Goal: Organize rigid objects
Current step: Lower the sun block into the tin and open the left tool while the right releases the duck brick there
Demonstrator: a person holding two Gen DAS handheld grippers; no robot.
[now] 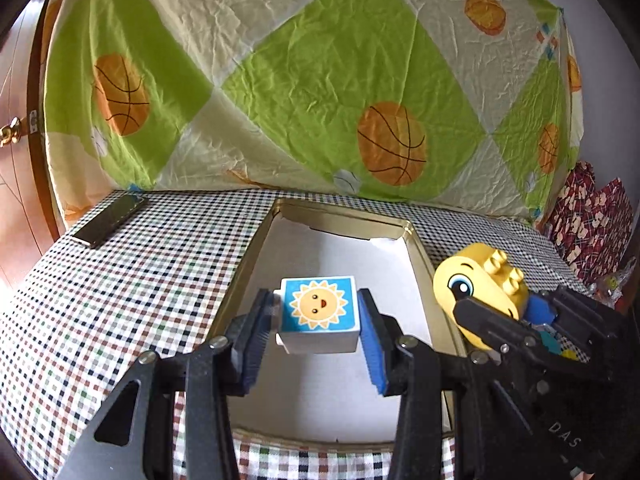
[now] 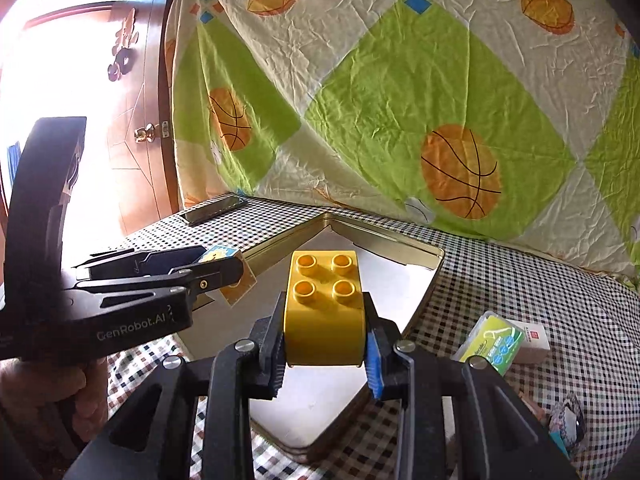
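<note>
Sun block [image 1: 319, 312] between left fingers [image 1: 372, 332]

The right tool [image 1: 516, 320] covers the lower part of the yellow brick [image 1: 478, 280]. Small print on the green packet [image 2: 494, 342] is too small to read.

Home: wooden door [image 2: 132, 92], checked tablecloth [image 1: 132, 280]

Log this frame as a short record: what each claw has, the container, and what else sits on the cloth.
left claw: shut on sun block, held over the tin
right claw: shut on yellow studded brick, studs up, face printed on its side
tin tray: shallow, gold rim, white lining, nothing lying inside
table: checked cloth
other items: phone at far left; floss pick box right of tin
</note>
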